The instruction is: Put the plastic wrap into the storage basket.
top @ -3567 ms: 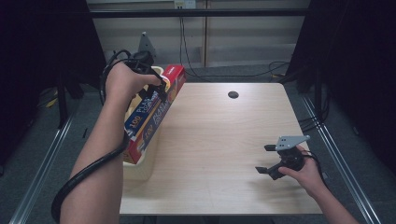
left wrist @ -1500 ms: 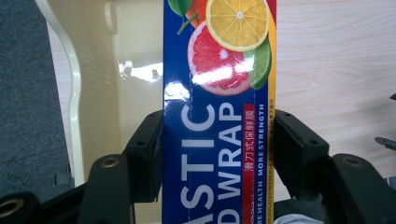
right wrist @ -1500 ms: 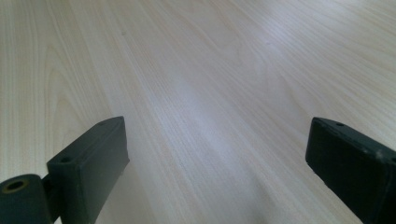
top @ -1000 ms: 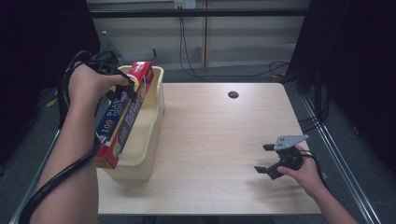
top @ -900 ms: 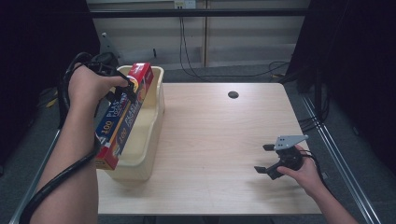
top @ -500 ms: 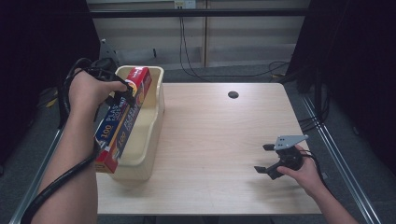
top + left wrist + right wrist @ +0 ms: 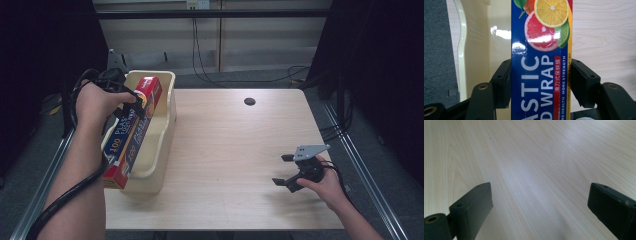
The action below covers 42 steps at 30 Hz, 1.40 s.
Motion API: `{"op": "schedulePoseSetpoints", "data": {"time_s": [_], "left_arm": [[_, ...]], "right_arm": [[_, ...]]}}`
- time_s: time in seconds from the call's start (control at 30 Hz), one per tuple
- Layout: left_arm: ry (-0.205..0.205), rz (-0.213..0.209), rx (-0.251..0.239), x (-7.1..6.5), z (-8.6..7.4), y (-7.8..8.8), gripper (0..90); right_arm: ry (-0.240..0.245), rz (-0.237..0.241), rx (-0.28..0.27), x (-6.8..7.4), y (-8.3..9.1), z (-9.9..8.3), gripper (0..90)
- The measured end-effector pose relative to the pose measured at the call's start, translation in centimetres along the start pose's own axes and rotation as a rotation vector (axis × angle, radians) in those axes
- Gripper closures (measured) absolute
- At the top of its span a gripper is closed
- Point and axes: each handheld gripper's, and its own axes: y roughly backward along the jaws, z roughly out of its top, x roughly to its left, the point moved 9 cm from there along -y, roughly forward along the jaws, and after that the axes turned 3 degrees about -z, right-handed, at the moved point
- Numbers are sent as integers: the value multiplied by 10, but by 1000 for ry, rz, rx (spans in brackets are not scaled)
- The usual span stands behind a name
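Over the cream tub (image 7: 167,131) at the worktop's (image 7: 235,150) left: plastic wrap box (image 7: 131,131), long, light, stiff card (glossy, crushable). Your left claw (image 7: 541,82) clamps its upper end; keep hold across the narrow sides. Right claw (image 7: 288,171) rests released.

Blue, red-ended citrus-printed wrap box (image 7: 131,134); cream bin (image 7: 159,145).

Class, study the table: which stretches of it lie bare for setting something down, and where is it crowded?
Bare: the wooden table between the cream bin and the right gripper. Crowded: the left edge, where the left gripper holds the plastic wrap box over the bin.
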Motion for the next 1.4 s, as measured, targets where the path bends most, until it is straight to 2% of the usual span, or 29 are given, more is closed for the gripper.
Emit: {"op": "schedulePoseSetpoints", "data": {"time_s": [0.7,1.4], "left_arm": [[15,-4,16,5,-5,-18,410],[38,-11,47,10,-8,-44,409]], "right_arm": [[-1,3,0,0,-1,0,56],[1,3,-5,-1,-3,1,57]]}}
